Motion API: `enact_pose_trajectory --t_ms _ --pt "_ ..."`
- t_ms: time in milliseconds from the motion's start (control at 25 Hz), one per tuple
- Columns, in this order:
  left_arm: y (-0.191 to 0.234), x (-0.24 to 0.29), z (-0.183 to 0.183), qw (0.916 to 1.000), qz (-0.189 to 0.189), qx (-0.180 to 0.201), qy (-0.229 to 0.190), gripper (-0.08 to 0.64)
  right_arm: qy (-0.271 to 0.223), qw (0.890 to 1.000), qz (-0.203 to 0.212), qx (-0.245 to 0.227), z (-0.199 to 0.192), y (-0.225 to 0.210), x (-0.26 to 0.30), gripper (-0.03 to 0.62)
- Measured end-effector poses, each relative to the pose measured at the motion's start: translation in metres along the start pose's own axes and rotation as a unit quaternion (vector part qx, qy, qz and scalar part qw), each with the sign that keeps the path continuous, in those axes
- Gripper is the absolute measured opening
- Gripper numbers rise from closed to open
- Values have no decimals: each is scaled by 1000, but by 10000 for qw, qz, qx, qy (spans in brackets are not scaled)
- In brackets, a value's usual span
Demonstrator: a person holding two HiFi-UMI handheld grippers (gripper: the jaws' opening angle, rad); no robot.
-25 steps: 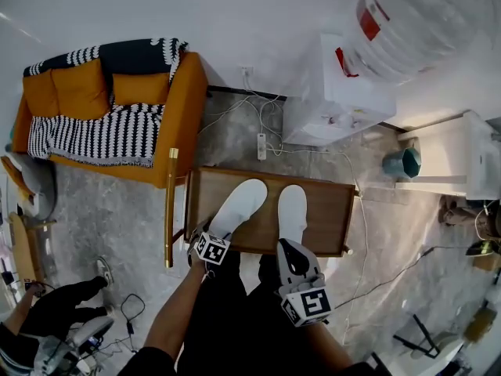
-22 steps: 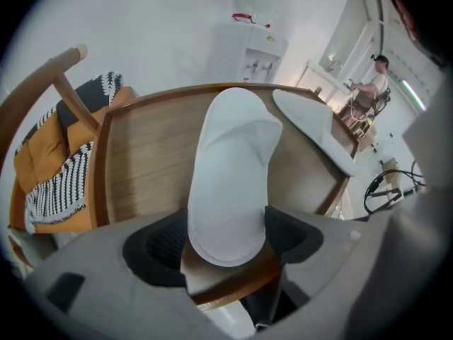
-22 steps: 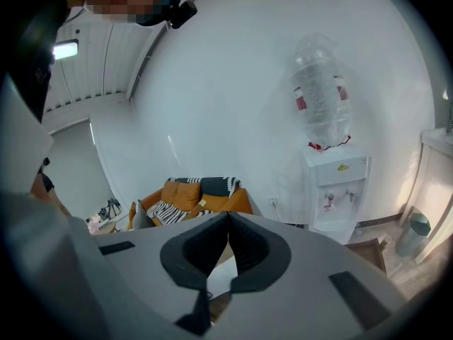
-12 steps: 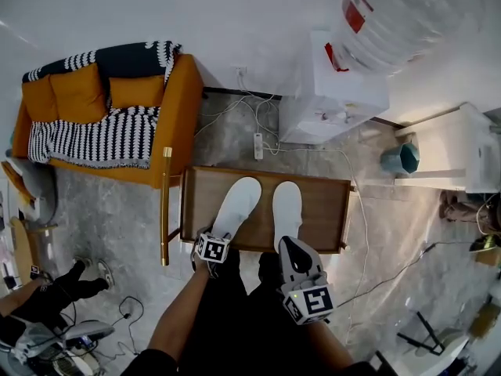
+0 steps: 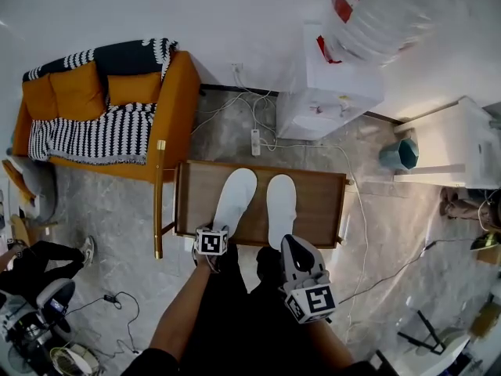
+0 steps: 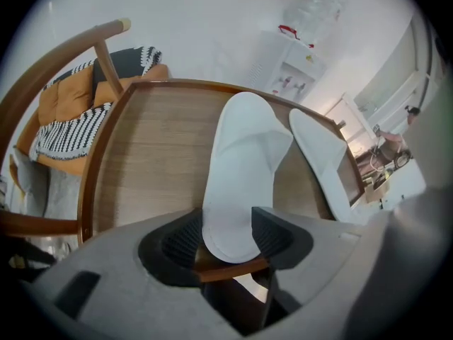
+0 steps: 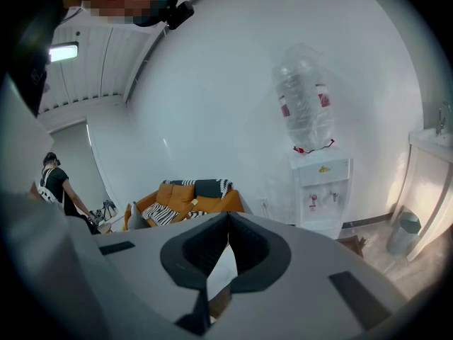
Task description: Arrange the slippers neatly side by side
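Observation:
Two white slippers lie on a low wooden table point(image 5: 313, 206). The left slipper point(image 5: 235, 198) is slanted, its toe leaning toward the straighter right slipper point(image 5: 281, 206). My left gripper point(image 5: 215, 245) is at the table's near edge. In the left gripper view, the left slipper's heel point(image 6: 228, 225) sits between the closing jaws of the left gripper point(image 6: 228, 236), with the pads right beside its edges. The right slipper point(image 6: 322, 158) lies alongside. My right gripper point(image 5: 291, 249) hovers by the right slipper's heel, shut and holding nothing; the right gripper point(image 7: 228, 243) points up toward the wall.
An orange sofa point(image 5: 102, 108) with a striped throw stands at the left, and a wooden chair arm point(image 5: 159, 198) runs beside the table. Behind the table are a water dispenser point(image 5: 333, 84), a power strip point(image 5: 254, 141) with cables, a teal bin point(image 5: 399, 153) and a white cabinet point(image 5: 462, 143). A person point(image 5: 39, 257) crouches at lower left.
My left gripper has come up around the left slipper's heel at the table's near edge. The person at lower left has shifted further left. The right gripper has stayed put.

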State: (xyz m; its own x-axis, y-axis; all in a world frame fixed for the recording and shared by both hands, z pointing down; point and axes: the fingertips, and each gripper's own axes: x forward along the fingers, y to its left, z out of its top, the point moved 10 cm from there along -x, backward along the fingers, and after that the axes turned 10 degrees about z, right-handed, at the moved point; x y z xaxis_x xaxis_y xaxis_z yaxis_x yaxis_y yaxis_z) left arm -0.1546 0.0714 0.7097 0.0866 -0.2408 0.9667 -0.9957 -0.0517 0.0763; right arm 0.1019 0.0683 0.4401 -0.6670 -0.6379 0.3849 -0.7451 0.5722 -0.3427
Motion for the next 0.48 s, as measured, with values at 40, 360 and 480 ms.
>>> enact_pose_trajectory --t_ms 40,360,480 --pt "0 -2 1 10000 -22 -90 -5 233 4 10000 -11 -4 -1 -2 -4 12" --pt "-4 -1 1 9999 62 -93 72 214 -22 9999 -96 24 -9 -12 -27 12" --pt "-5 -3 1 10000 75 -60 23 189 -23 10000 -95 12 -12 -16 -32 12"
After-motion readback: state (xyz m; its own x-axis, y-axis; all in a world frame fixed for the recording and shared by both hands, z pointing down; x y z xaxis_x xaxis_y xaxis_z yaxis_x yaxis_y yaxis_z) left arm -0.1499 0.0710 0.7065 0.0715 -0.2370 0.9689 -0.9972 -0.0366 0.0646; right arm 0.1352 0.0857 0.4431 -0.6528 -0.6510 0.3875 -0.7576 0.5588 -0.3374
